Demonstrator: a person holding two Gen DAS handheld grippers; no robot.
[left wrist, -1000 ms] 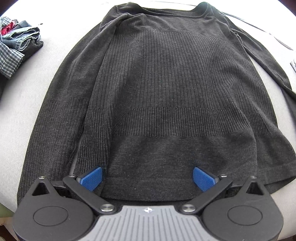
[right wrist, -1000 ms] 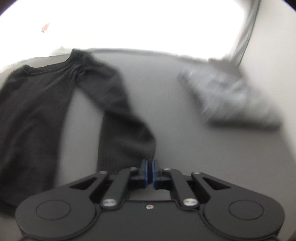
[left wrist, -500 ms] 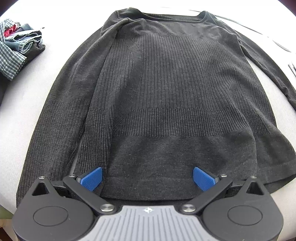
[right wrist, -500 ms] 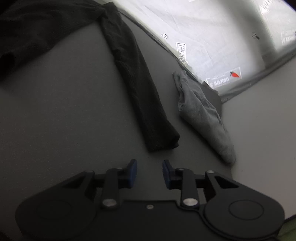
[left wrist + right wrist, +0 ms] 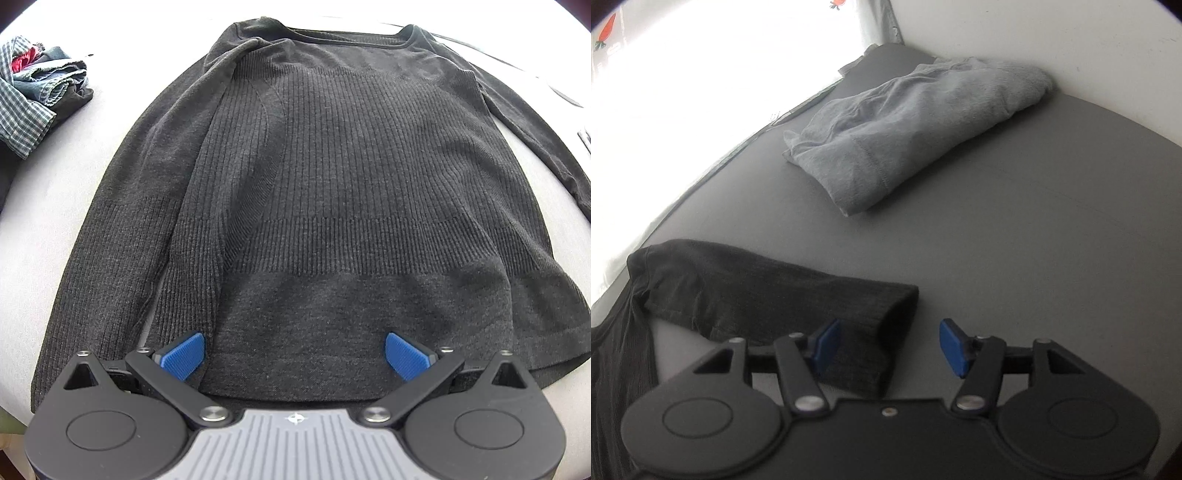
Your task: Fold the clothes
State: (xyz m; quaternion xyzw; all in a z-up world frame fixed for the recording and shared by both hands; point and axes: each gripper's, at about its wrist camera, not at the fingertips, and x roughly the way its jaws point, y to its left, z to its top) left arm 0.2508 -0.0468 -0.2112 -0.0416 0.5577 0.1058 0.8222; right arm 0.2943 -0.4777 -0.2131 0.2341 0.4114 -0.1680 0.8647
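A dark grey ribbed long-sleeve sweater (image 5: pixel 351 192) lies flat on the light table, neckline at the far end. Its left sleeve (image 5: pixel 122 236) runs down beside the body; its right sleeve (image 5: pixel 535 122) stretches out to the right. My left gripper (image 5: pixel 293 350) is open, hovering over the bottom hem with nothing in it. In the right wrist view the right sleeve (image 5: pixel 775 302) lies on the grey surface, its cuff (image 5: pixel 886 339) between the spread fingers of my open right gripper (image 5: pixel 888 345). Whether the pads touch the cuff I cannot tell.
A pile of checked and denim clothes (image 5: pixel 33 96) sits at the far left of the table. A folded light grey garment (image 5: pixel 908 133) lies at the far right near the wall. A bright window is behind it.
My right gripper let go of the sleeve cuff, opened wide and swung around, so the cuff now lies flat between its fingers. My left gripper stayed open over the hem.
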